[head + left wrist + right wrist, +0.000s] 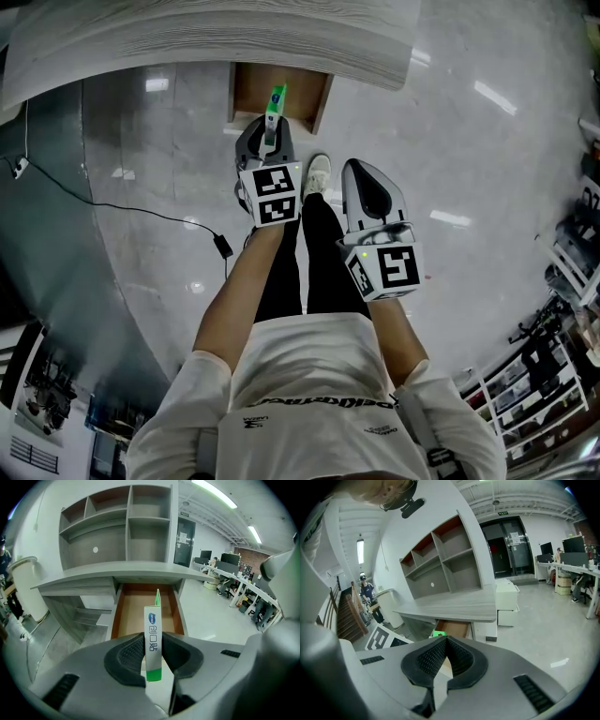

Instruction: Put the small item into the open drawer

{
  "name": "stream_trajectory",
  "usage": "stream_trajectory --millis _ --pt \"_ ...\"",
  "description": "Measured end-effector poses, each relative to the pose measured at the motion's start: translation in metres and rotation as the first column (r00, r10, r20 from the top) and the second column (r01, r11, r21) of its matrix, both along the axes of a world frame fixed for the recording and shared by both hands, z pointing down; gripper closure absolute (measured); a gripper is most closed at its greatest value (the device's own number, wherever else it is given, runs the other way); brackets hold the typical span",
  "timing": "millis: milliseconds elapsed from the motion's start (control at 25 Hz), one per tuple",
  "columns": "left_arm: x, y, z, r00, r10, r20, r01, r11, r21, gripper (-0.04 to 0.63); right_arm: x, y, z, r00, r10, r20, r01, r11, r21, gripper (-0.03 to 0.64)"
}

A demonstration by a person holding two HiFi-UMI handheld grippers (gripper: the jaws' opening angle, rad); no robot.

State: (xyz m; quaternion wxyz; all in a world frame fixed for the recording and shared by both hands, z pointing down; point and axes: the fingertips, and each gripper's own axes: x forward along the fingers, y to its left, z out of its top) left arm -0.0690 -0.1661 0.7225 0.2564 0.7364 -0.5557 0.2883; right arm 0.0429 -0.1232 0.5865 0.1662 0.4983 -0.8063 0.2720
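Upright, small box (152, 620) sits clamped in left gripper (152, 638).

The person's bare left forearm (234, 309) reaches forward and down, and its grey two-jaw left tool (269, 141), marker cube (272, 194) facing up, points steeply downward with its ribbed black pads pressed on the lower half of a slim white and green box (152, 634) that stands upright between them. The right forearm (398, 328) extends alongside but less far forward. Its right tool (360, 171) is held nearer the body, angled down more gently, with its jaws closed tip to tip on nothing.
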Motion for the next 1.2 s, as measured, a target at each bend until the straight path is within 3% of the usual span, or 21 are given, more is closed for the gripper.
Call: stream_trajectory --millis 480,1040,1200 --pt "0.004 -0.011 0.024 1.000 -0.020 0.006 0.020 0.999 -0.032 0.495 -0.015 0.005 0.006 0.998 -0.055 0.010 0.055 0.998 -0.004 0.590" --pt "0.003 -0.018 0.047 0.999 -0.024 0.022 0.026 0.997 -0.072 0.492 -0.005 0.005 0.012 0.999 -0.052 0.002 0.052 0.999 -0.014 0.589" --pt "0.005 -0.020 0.043 0.999 -0.038 0.001 0.038 0.997 -0.065 0.454 0.000 0.003 0.009 0.999 -0.049 -0.001 0.049 0.999 -0.009 0.590"
